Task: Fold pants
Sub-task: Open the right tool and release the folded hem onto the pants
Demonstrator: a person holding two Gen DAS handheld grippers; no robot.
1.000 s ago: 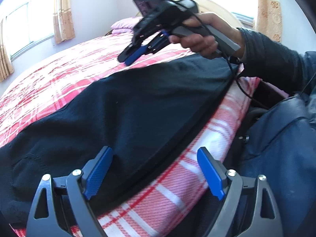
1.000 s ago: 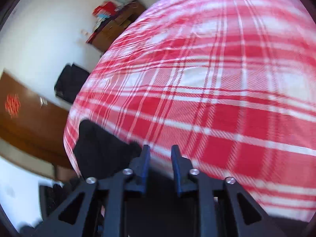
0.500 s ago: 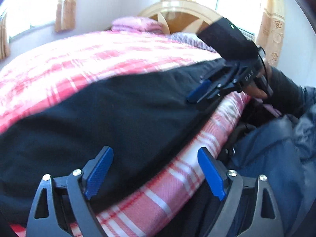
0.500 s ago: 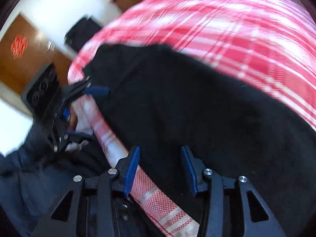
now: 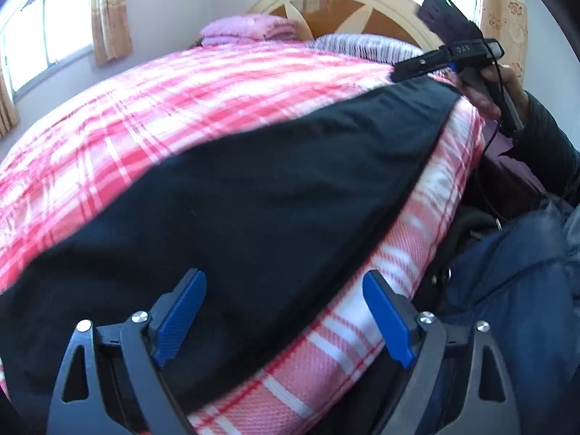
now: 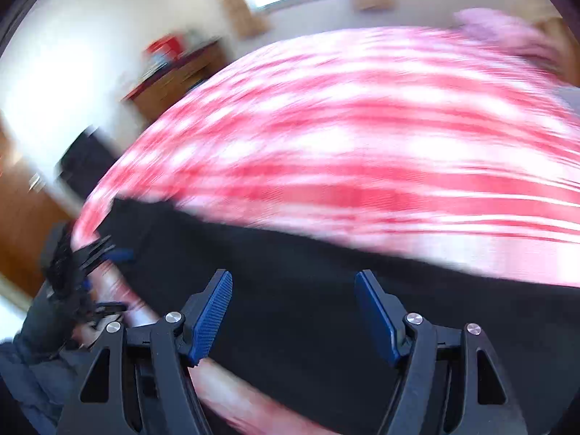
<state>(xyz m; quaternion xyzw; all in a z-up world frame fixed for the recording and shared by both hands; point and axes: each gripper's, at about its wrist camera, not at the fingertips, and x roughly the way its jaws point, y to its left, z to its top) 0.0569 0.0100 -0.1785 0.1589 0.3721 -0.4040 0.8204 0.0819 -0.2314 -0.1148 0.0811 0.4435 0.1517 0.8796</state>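
- Black fabric, the pants (image 5: 253, 195), is seen laid out long and flat along the near edge of the bed, over a red-and-white plaid blanket (image 5: 188, 108), with one end reaching toward the wooden headboard (image 5: 348, 3).
- The garment appears to have been doubled lengthwise already, leg on leg, judging by its single long, smooth shape; this cannot be confirmed from the pictures.
- The crosswise folds are judged to be left: no end has yet been brought over the middle.
- The left gripper (image 5: 286, 311) is held wide apart above the near stretch of cloth, with nothing pinched between its blue pads.
- The right gripper (image 6: 293, 311) is seen with its jaws opening; the dark cloth lies beneath them, but nothing is clamped.
- In the left wrist view the right gripper is found at the far end of the pants, beside the headboard.
- Small pale lettering, seemingly "DAS", can be made out on the right gripper's body; no other writing is readable, the right wrist view being blurred.
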